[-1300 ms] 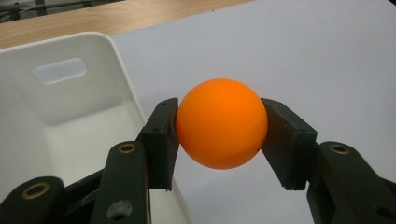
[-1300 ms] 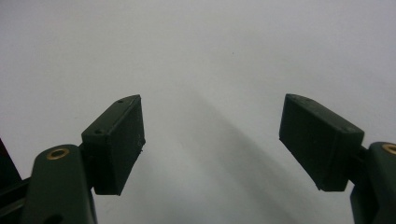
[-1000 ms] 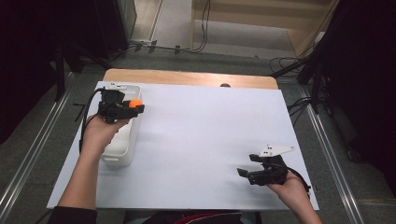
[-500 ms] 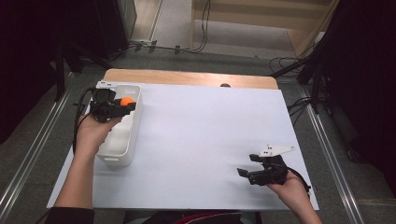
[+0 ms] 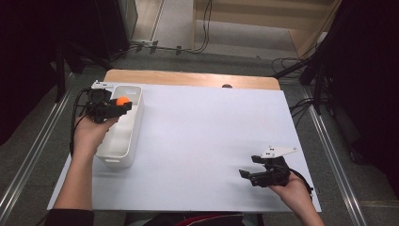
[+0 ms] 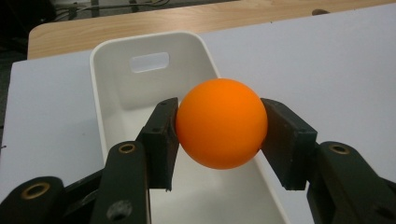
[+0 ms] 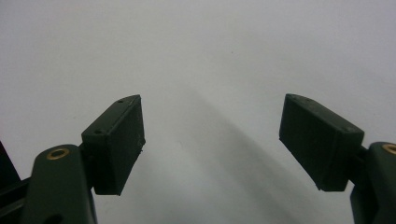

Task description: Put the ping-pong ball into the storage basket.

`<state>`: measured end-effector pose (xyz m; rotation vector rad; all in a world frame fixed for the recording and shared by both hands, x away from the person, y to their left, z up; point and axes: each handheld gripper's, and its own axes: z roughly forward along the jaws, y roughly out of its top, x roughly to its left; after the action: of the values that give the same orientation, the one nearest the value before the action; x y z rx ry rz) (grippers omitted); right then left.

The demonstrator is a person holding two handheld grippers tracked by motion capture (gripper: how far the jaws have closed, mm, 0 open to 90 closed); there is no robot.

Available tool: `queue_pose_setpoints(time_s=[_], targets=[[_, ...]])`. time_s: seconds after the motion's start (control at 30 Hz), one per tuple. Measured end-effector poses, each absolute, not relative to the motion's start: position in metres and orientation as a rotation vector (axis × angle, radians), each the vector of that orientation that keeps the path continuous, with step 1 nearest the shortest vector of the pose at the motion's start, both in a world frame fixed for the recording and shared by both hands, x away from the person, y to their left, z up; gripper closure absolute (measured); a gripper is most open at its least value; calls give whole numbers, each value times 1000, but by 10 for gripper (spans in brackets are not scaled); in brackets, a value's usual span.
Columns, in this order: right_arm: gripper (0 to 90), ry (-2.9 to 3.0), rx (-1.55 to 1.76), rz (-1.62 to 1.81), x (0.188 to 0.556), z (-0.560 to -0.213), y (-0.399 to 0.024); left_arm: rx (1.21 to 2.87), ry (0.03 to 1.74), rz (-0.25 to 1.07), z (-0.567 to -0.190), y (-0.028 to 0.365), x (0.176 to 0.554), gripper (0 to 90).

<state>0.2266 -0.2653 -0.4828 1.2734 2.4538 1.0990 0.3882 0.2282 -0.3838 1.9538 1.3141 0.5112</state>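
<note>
The left claw [image 6: 219, 135] is clamped on an orange ball [image 6: 221, 122], one pad on each side of it, and holds it above the white bin [image 6: 154, 44]. Set against the earlier high views, the hand has carried the ball a little toward the bin's far end and the table's far left corner; the grip has not loosened. My guess is that this is the last positioning before a drop, with the ball already inside the bin's outline and only the release left.

The bin lies along the left edge of the white table [image 5: 211, 141], its handle slot at the far end. The right claw [image 5: 251, 175] rests near the near right corner, where it was before, jaws spread wide with nothing between them but bare table.

How high the ball hangs above the bin floor is hard to judge. In the high view the hand and claw cover part of the bin. In the left gripper view the ball and jaws hide much of the bin's inside, and its near end is cut off.
</note>
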Motion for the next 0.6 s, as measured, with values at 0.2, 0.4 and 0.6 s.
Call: queue_pose_setpoints(time_s=[0.2, 0.4, 0.6], targets=[[207, 2453, 1274, 1098, 227, -483, -265, 1961, 1320, 510, -388, 228, 389, 485], [207, 2454, 1275, 1099, 226, -483, -265, 1944, 1332, 511, -394, 231, 391, 484], [207, 2454, 1273, 1098, 227, -483, -265, 1922, 1359, 496, -402, 233, 393, 484]])
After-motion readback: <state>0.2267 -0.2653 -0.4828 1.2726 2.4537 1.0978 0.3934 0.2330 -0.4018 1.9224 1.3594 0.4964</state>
